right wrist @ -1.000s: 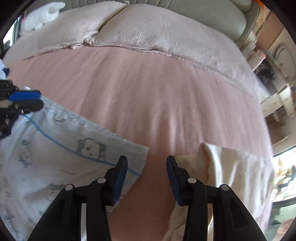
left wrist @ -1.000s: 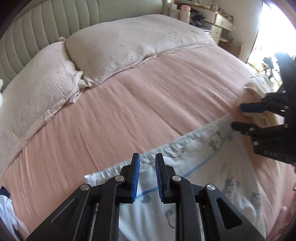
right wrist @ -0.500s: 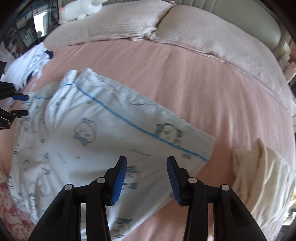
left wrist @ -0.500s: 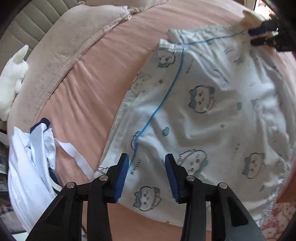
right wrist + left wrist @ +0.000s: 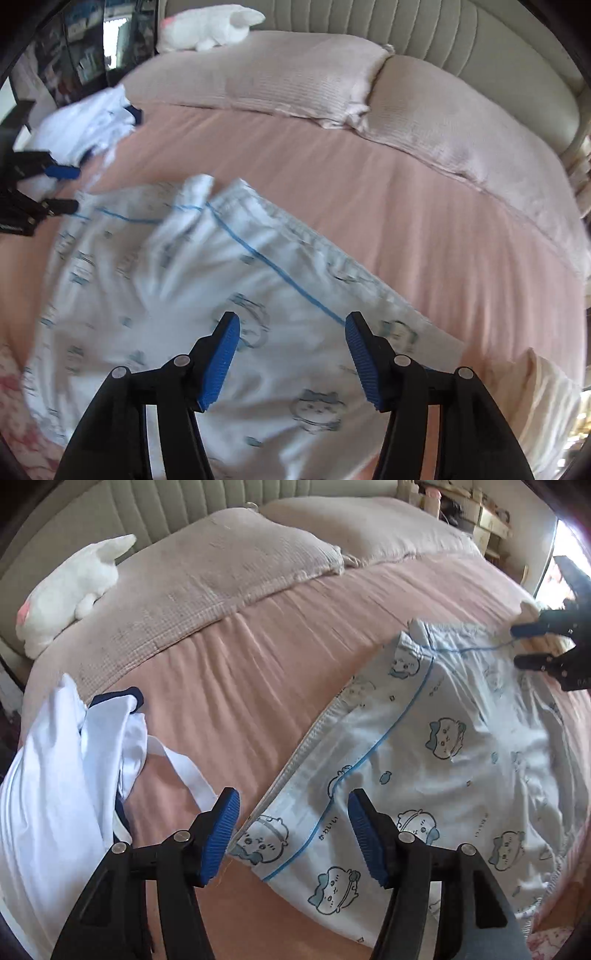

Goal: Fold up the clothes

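pink bed, both hand-held grippers agape, empty

Pale-blue cartoon-print garment, blue-piped, on pink bedsheet.

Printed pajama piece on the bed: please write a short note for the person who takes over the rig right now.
Left claw: open, holding nothing, over the near corner of the printed pajama piece.
Right claw: open, empty, above the same garment.
The garment lies spread on the pink sheet, wrinkled, one corner turned up.
White clothes pile waits at the left; a cream garment at the right.
Done: laid out. Left: all folds.
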A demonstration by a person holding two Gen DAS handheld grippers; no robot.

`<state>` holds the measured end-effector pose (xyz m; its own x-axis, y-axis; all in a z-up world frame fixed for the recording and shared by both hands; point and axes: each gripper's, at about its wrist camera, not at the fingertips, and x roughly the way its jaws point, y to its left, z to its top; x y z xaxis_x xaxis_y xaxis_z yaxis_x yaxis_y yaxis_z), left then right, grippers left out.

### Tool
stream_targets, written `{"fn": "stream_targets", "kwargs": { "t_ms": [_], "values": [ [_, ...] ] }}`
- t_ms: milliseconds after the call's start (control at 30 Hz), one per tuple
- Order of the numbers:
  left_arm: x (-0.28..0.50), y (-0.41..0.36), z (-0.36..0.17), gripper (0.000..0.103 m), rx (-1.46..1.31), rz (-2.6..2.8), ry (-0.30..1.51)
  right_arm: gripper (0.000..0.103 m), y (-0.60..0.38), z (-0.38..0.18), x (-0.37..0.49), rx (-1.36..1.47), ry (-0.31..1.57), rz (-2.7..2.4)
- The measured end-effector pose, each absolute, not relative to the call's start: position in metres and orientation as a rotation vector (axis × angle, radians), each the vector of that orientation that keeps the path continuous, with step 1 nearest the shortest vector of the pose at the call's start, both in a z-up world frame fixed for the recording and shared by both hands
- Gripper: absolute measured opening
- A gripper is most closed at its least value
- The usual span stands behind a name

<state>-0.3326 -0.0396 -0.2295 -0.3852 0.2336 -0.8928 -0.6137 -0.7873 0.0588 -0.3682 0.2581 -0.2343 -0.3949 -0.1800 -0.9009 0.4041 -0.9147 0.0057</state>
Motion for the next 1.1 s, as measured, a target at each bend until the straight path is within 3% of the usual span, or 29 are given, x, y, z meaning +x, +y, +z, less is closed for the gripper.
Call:
{"fn": "stream_targets", "kwargs": {
  "t_ms": [33, 100, 133, 200, 300, 400, 567, 633, 733, 800, 933, 1067, 1100],
  "values": [
    [-0.333, -0.045, -0.231, 0.057, -1.328, 2.192, 0.506, 0.058, 0.245, -0.236, -0.372, 1.472, 0.275, -2.315],
    [-0.333, -0.046, -0.238, 0.03, -1.326, 2.187, 0.481, 0.056, 0.224, -0.243, -0.379, 1.468, 0.261, -2.26],
    [-0.333, -0.047, -0.242, 0.021, -1.325, 2.184, 0.469, 0.033, 0.203, -0.243, -0.377, 1.472, 0.296, -2.249],
    [-0.329, -0.041, -0.251, 0.021, -1.323, 2.171, 0.498, 0.007, 0.175, -0.262, -0.397, 1.495, 0.343, -2.206],
    [-0.324, -0.041, -0.267, 0.021, -1.305, 2.109, 0.48, 0.007, 0.141, -0.277, -0.407, 1.478, 0.364, -2.137],
    [-0.325, -0.037, -0.28, 0.022, -1.3, 2.161, 0.615, 0.006, 0.13, -0.291, -0.426, 1.485, 0.397, -2.142],
    [-0.335, -0.046, -0.266, 0.022, -1.24, 2.303, 0.589, 0.005, 0.135, -0.278, -0.446, 1.437, 0.369, -2.287],
    [-0.335, -0.05, -0.254, 0.022, -1.175, 2.336, 0.521, 0.005, 0.145, -0.262, -0.444, 1.397, 0.269, -2.323],
    [-0.337, -0.052, -0.244, 0.022, -1.141, 2.282, 0.446, 0.009, 0.157, -0.254, -0.441, 1.463, 0.278, -2.349],
    [-0.338, -0.053, -0.243, 0.022, -1.137, 2.255, 0.428, 0.009, 0.161, -0.256, -0.442, 1.516, 0.415, -2.418],
    [-0.34, -0.063, -0.248, 0.022, -1.191, 2.275, 0.43, 0.01, 0.168, -0.25, -0.431, 1.442, 0.076, -2.279],
    [-0.341, -0.073, -0.254, 0.023, -1.245, 2.295, 0.432, 0.01, 0.122, -0.281, -0.419, 1.485, 0.312, -2.135],
    [-0.341, -0.075, -0.255, 0.023, -1.259, 2.3, 0.432, 0.003, 0.123, -0.29, -0.423, 1.51, 0.318, -2.156]
  ]
}}
